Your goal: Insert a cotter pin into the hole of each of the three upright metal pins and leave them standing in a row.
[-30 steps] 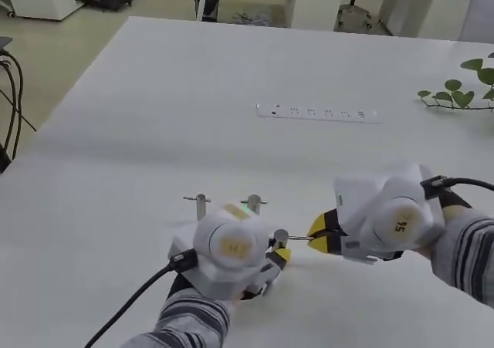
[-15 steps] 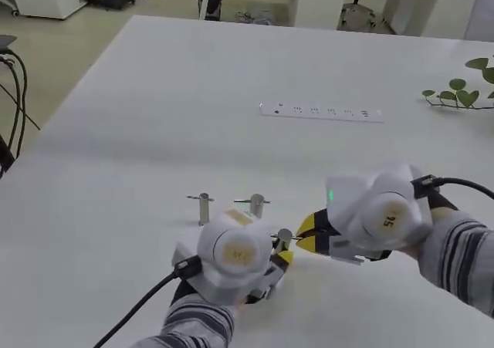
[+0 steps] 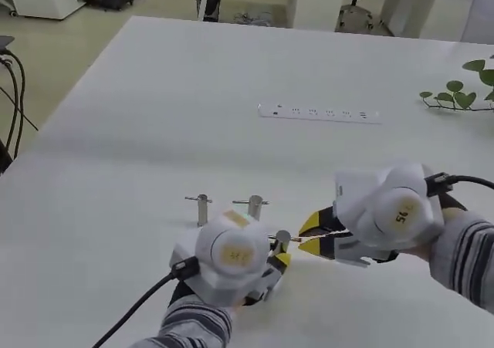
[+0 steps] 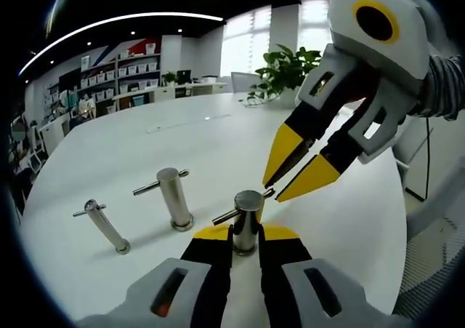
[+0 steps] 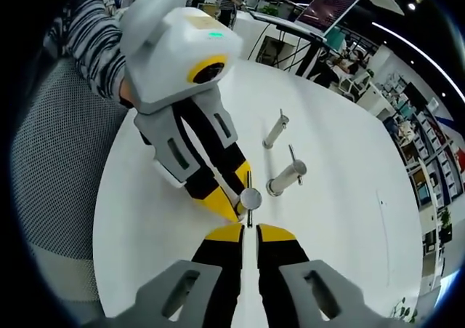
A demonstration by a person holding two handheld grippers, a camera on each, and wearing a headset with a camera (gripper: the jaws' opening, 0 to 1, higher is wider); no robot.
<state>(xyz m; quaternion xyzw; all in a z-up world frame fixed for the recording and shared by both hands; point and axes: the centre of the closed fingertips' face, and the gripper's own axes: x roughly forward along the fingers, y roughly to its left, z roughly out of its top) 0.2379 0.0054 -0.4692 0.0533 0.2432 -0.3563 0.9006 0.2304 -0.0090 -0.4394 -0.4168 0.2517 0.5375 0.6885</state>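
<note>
**3rd pin gripped at its foot, cotter pin through its top**

The left gripper is clenched on the foot of the nearest metal pin. This pin stands upright on the white table, close in front of the person. A cotter pin runs crosswise through the hole near its top. 1 end pokes out on the side toward the other pins, and the other end sits between the yellow tips of the right gripper, which are pinched on it. The tips of the 2 grippers come close together at this pin.

Further from the person and off to the left stand 2 more pins, the middle pin and the end pin. Both are upright and apart from each other, each with a cotter pin across its top. Well beyond them a white power strip lies flat on the table, and a leafy plant trails in at the far right edge.
</note>
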